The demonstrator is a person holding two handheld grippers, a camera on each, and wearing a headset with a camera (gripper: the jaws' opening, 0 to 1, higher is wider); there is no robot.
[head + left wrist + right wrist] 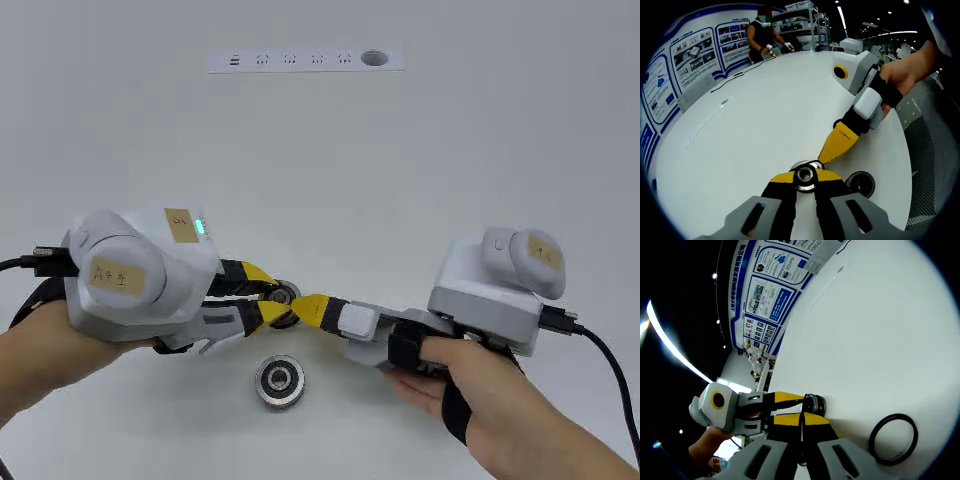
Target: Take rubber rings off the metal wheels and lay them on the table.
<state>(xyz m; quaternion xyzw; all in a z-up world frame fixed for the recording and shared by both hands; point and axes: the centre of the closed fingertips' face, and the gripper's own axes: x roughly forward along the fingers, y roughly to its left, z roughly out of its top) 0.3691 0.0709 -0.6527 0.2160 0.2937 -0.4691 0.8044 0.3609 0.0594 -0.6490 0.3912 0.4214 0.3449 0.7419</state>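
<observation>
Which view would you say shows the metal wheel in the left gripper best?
The left gripper view: the metal wheel faces the camera, clamped in the left gripper. The head view shows it half hidden by the jaws; the right gripper view, edge-on.

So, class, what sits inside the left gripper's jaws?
A metal wheel, its shiny hub showing. The yellow jaws cover most of its rim, so whether any rubber is left on it cannot be seen.
</observation>
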